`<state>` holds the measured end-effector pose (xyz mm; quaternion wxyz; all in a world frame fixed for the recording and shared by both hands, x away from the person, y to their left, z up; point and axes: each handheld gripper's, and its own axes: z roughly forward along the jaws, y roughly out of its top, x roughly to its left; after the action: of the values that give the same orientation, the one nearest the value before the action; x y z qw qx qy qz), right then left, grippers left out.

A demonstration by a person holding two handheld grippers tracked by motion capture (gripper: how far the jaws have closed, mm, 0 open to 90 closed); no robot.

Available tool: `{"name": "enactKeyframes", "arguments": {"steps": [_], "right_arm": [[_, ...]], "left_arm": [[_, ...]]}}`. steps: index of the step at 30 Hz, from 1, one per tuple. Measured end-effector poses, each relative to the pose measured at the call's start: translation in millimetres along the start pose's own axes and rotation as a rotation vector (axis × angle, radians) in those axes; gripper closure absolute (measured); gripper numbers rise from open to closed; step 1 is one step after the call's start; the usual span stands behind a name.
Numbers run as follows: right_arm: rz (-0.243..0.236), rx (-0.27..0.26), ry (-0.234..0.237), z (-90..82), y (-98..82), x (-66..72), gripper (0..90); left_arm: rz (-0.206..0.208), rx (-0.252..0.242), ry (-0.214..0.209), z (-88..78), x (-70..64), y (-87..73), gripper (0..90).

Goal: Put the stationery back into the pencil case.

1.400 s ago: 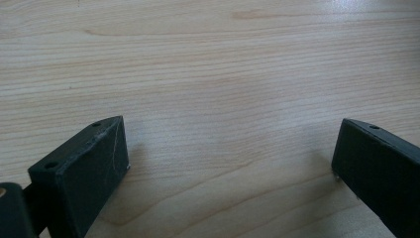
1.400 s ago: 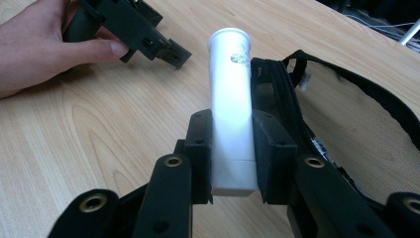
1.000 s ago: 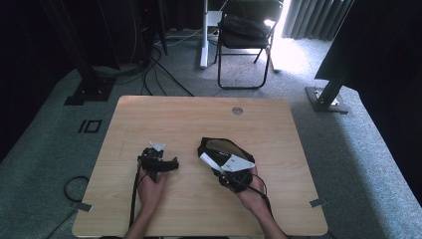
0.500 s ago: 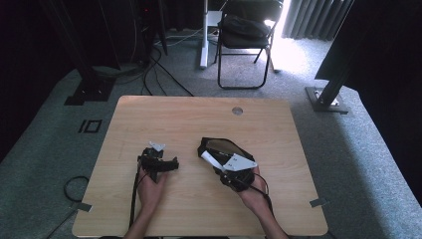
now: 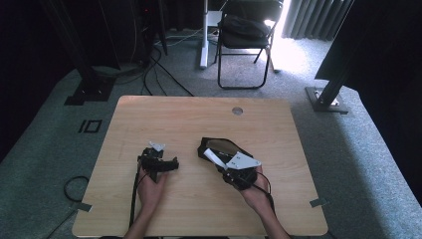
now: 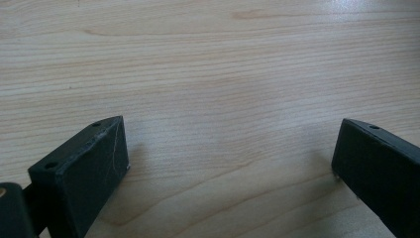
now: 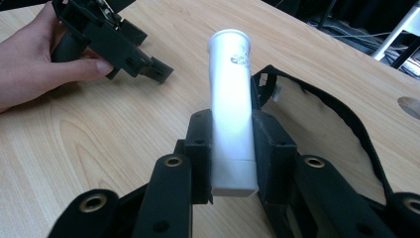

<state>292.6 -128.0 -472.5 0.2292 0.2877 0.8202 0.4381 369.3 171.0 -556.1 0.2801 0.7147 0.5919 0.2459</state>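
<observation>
My right gripper is shut on a white tube, held near its flat crimped end with the round cap end pointing away. In the high view the right gripper holds the white tube low over the table, right of centre. The tube's cap end lies at the opening of a black-rimmed pouch that rests on the wood. Seen from above, the pouch sits just beyond the gripper. My left gripper is open with bare wood between its jaws. The left gripper rests on the table left of centre.
The wooden table has a round cable hole near its far edge. A folding chair and stand legs are on the carpet beyond. The other hand and left gripper lie to the tube's left.
</observation>
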Motion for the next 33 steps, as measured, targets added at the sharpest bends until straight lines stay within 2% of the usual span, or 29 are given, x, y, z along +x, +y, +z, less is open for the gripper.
{"name": "enactKeyframes", "arguments": {"steps": [33], "right_arm": [[0.053,-0.016,-0.046,-5.5,-2.6,-16.5,71.4]], "left_arm": [[0.000,0.001,0.000,0.0,0.0,0.0,1.3]]}}
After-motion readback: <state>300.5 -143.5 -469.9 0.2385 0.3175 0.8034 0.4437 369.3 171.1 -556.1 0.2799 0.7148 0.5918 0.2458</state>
